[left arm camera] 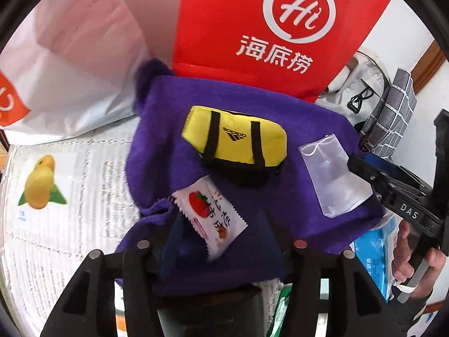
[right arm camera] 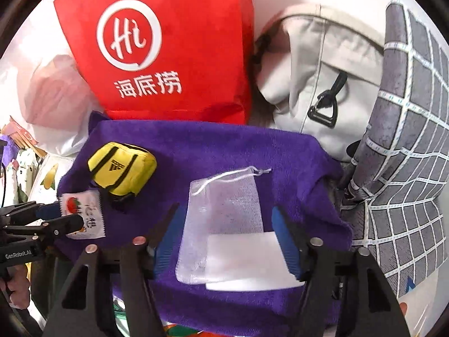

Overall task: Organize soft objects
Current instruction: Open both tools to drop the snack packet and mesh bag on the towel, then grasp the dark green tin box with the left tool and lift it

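A purple towel [left arm camera: 238, 106] [right arm camera: 224, 146] lies spread out. On it sit a small yellow duffel pouch [left arm camera: 235, 137] [right arm camera: 122, 165], a white snack packet with a red fruit print [left arm camera: 210, 213] [right arm camera: 82, 213] and a sheer mesh drawstring bag [left arm camera: 331, 174] [right arm camera: 224, 224] with a white pad inside. My left gripper [left arm camera: 224, 241] is open, its jaws either side of the snack packet's near end; it also shows in the right wrist view [right arm camera: 56, 219]. My right gripper [right arm camera: 227, 238] is open, its blue pads [right arm camera: 286, 241] straddling the mesh bag.
A red paper bag with a white logo [left arm camera: 269, 28] [right arm camera: 168, 50] stands behind the towel. A white bag [right arm camera: 317, 78], a grey checked cushion [right arm camera: 407, 140], a white plastic bag [left arm camera: 70, 56], a mango-print sheet [left arm camera: 42, 182] and a blue pack [left arm camera: 376, 255] surround it.
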`<state>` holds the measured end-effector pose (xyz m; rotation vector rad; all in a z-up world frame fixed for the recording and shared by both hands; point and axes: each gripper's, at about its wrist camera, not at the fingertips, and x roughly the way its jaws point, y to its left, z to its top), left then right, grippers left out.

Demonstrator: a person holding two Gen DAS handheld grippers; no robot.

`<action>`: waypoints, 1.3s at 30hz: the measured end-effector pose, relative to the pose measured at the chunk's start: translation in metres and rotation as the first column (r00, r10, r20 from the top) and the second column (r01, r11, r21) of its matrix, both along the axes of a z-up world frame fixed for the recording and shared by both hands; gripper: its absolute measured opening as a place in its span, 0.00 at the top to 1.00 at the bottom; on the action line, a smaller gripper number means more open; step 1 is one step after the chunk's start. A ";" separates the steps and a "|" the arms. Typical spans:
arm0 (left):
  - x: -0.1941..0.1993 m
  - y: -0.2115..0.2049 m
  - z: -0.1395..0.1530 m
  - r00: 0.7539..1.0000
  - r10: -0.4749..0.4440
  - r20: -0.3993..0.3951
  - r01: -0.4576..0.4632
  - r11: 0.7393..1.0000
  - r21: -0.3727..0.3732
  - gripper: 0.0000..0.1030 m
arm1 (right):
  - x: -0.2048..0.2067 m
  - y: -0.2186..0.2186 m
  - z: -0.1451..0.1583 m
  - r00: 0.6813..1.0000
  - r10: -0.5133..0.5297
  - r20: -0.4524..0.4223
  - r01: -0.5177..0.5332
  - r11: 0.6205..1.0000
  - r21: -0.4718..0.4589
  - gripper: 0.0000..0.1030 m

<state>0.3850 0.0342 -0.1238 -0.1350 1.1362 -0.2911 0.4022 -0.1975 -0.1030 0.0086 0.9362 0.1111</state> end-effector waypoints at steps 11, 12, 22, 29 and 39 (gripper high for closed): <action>-0.031 0.015 0.035 0.997 0.016 0.078 -0.017 1.000 0.014 0.41 | -0.072 0.009 0.019 0.995 0.094 0.020 -0.096 0.990 0.099 0.35; -0.034 0.015 0.037 0.997 0.012 0.081 -0.013 1.000 0.012 0.41 | -0.080 0.011 0.019 0.994 0.107 0.014 -0.108 0.988 0.107 0.39; -0.080 0.023 0.054 0.993 -0.009 0.119 0.007 1.000 0.016 0.41 | -0.146 0.051 -0.010 0.964 0.260 -0.065 -0.253 0.962 0.100 0.70; -0.110 0.033 0.056 0.992 -0.017 0.126 0.013 1.000 0.029 0.41 | -0.186 0.067 -0.022 0.953 0.288 -0.090 -0.286 0.958 0.033 0.64; -0.144 0.033 0.058 0.992 -0.020 0.127 0.017 1.000 0.025 0.41 | -0.234 0.057 0.005 0.961 0.277 0.013 -0.277 0.958 0.072 0.95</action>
